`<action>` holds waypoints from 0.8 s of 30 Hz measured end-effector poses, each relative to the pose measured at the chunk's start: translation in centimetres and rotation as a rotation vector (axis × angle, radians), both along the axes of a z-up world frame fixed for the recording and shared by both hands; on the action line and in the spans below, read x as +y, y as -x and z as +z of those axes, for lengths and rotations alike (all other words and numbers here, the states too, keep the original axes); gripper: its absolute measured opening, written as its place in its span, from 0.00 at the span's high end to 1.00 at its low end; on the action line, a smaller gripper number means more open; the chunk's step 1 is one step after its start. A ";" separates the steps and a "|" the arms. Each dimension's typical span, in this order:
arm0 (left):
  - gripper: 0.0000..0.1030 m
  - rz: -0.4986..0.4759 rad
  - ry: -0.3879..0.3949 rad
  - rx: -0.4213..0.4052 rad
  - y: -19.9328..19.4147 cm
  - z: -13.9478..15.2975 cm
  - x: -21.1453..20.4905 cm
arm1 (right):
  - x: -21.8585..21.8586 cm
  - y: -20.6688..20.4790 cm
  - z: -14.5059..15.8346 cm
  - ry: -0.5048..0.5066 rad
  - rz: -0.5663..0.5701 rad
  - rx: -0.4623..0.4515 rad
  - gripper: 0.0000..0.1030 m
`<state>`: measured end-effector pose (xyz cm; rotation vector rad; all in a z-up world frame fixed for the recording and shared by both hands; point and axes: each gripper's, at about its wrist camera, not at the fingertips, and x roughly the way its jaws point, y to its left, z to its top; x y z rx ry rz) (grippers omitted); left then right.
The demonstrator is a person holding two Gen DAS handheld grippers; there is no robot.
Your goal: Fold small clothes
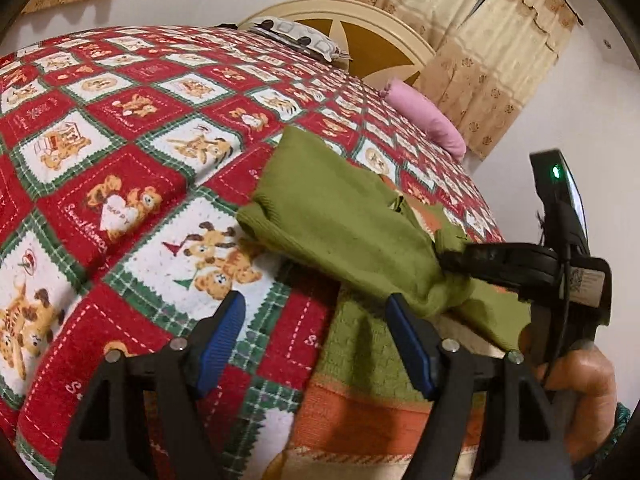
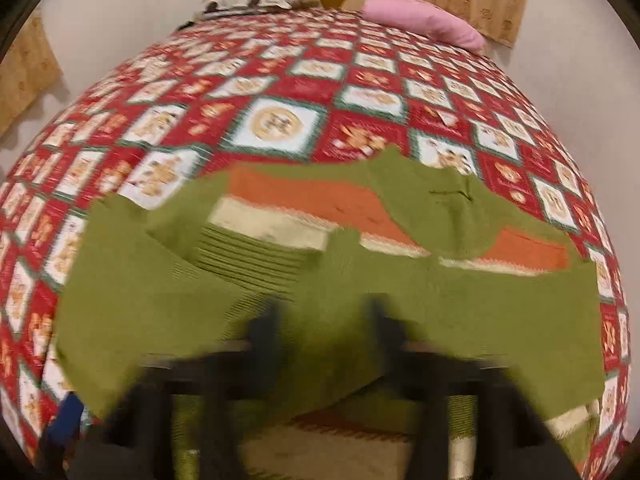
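A small green knitted sweater [image 1: 332, 216] with orange and cream stripes lies on the bed, one green part raised off the body. My right gripper [image 1: 444, 258] comes in from the right and is shut on that raised green fabric. The left gripper [image 1: 316, 340] stands open just above the sweater's lower left edge, nothing between its blue pads [image 1: 222, 332]. The right wrist view is blurred: the sweater [image 2: 280, 264] spreads wide across it, and green cloth bunches at the right gripper [image 2: 326, 316] between its dark fingers.
The bed carries a red, green and white checked bedspread [image 1: 132, 168] with bear pictures. A pink pillow [image 1: 428, 120] and a patterned pillow [image 1: 296, 34] lie by the round headboard [image 1: 372, 40]. Curtains [image 1: 492, 60] hang beyond. A hand [image 1: 580, 392] holds the right gripper's handle.
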<state>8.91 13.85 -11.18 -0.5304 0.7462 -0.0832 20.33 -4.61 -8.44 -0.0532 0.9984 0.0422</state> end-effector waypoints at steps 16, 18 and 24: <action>0.26 0.001 -0.056 0.024 -0.4 0.0 -0.5 | -15.6 10.0 6.0 -0.152 -0.168 -0.357 0.92; 0.26 0.002 -0.076 0.031 -0.6 0.0 -0.8 | -17.5 9.8 3.6 -0.138 -0.211 -0.293 0.91; 0.22 -0.008 -0.119 0.044 -0.9 0.0 -1.2 | -22.5 12.0 1.9 -0.228 -0.314 -0.231 0.56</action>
